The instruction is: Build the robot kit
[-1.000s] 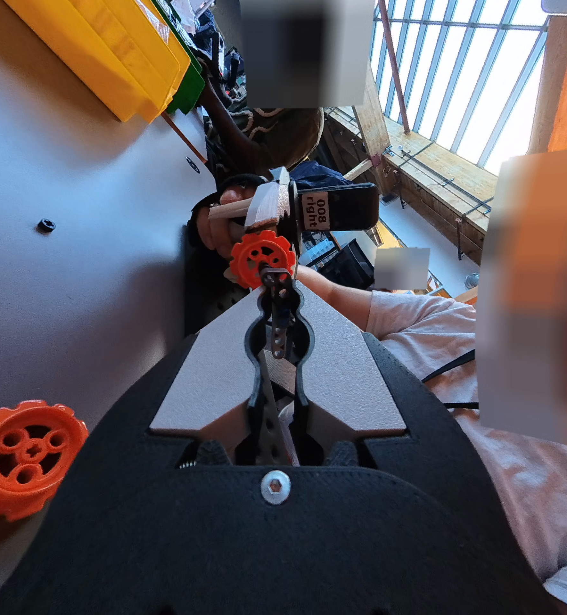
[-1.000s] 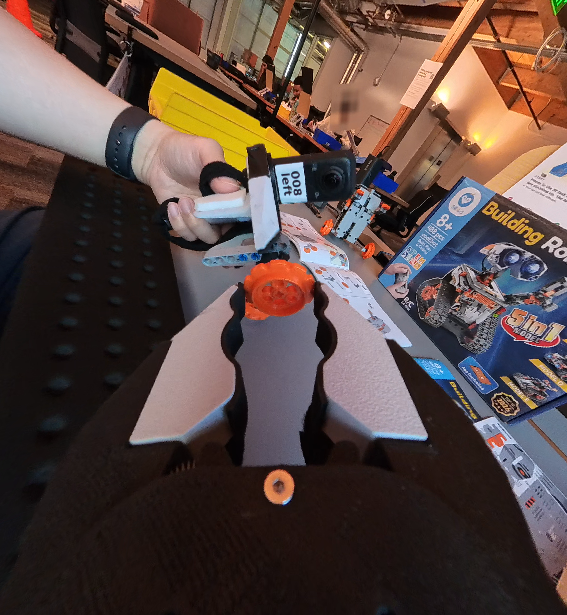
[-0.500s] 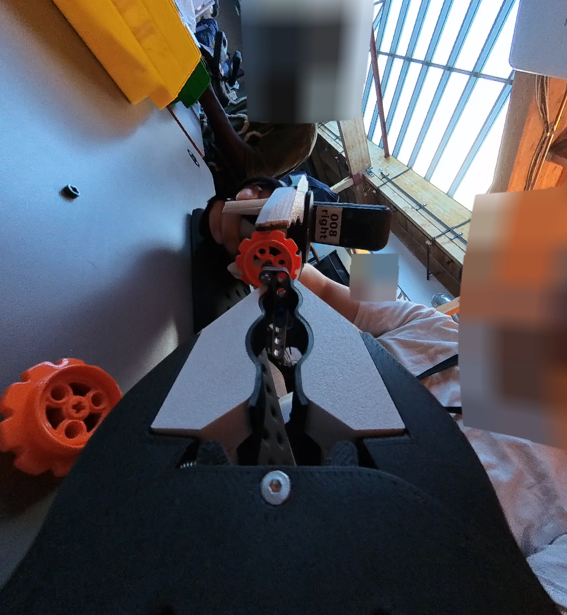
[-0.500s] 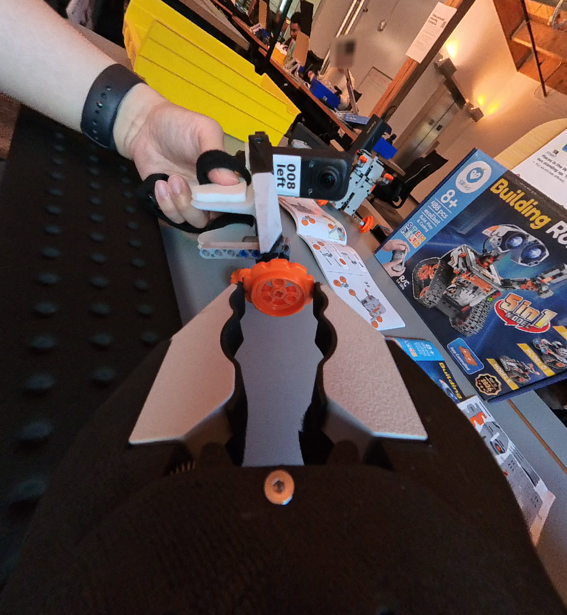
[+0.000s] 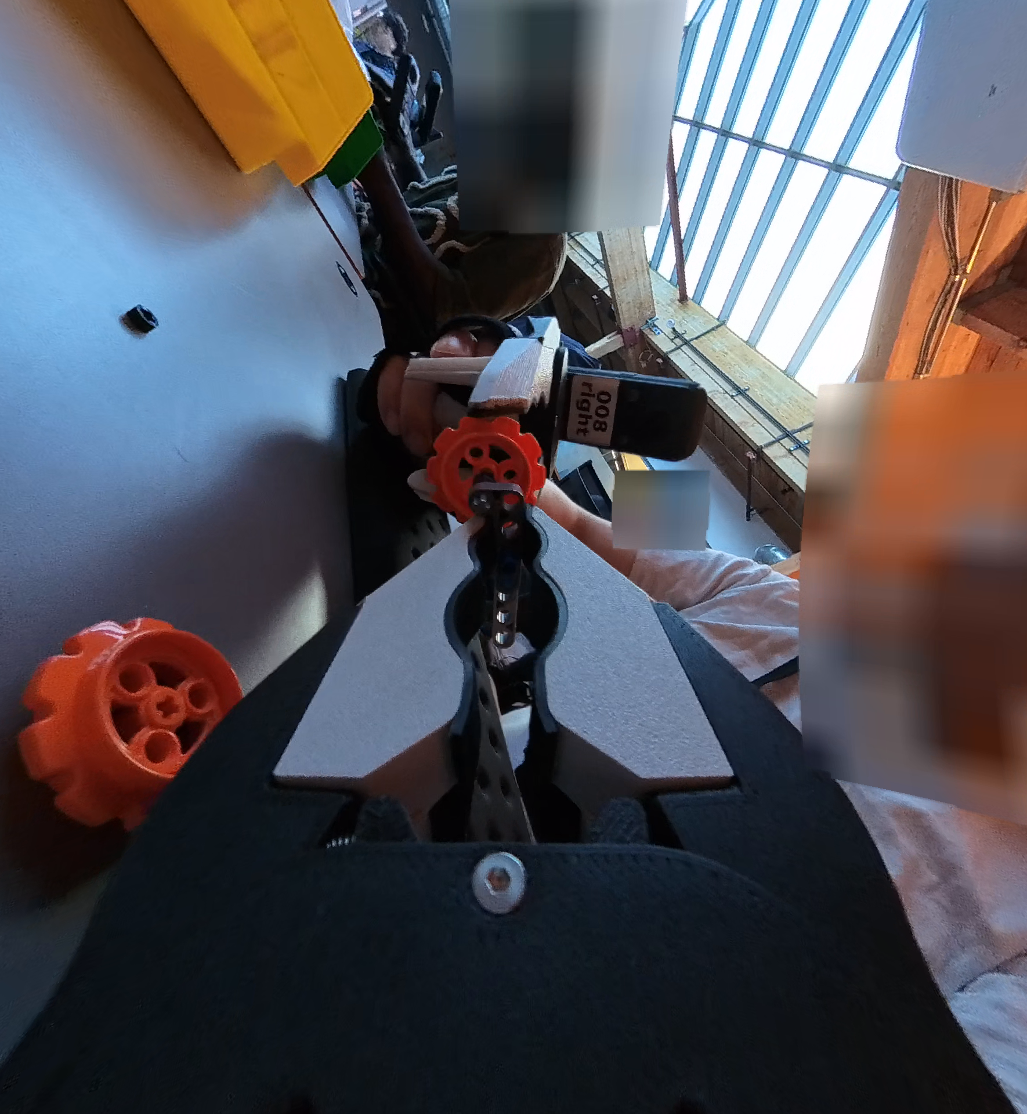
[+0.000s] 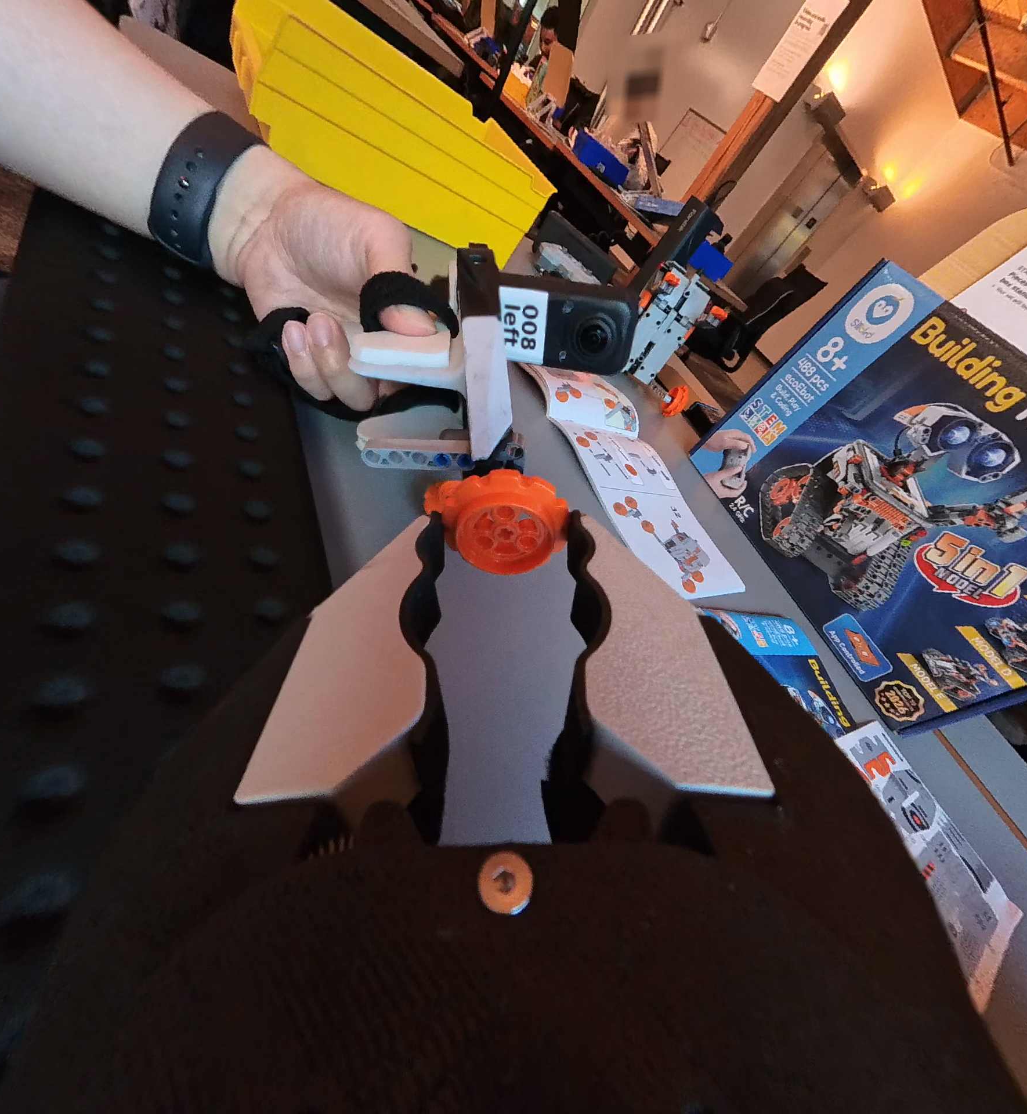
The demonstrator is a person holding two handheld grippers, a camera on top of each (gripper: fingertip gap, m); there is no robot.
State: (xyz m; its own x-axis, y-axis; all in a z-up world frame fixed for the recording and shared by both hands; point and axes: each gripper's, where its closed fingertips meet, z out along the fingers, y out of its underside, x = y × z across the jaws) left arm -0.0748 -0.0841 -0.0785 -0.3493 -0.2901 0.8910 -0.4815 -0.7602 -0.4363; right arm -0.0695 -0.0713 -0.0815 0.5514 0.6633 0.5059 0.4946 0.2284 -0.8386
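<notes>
My left gripper (image 5: 502, 524) is shut on a grey perforated beam (image 5: 496, 609) that runs between its fingers and sticks out past the tips. My right gripper (image 6: 502, 533) is shut on an orange toothed wheel (image 6: 502, 530), held above the grey table. The two meet: in the left wrist view the wheel (image 5: 484, 467) sits against the beam's end, with the right gripper (image 5: 511, 386) behind it. In the right wrist view the left gripper (image 6: 487, 386) holds the beam (image 6: 414, 455) just behind the wheel. A second orange wheel (image 5: 128, 720) lies on the table at the left.
Yellow bins (image 6: 390, 126) stand at the table's far side. An open instruction booklet (image 6: 631, 482), a blue toy box (image 6: 897, 494), a part-built model (image 6: 674, 319) and a black dotted mat (image 6: 137, 512) lie around. A small black piece (image 5: 138, 317) rests on the table (image 5: 137, 452). Left and right tips are no more than a few centimetres apart.
Both grippers stay shut on their parts and pressed together. The pair has shifted a little over the table, so the loose orange wheel shows further in at the left.
</notes>
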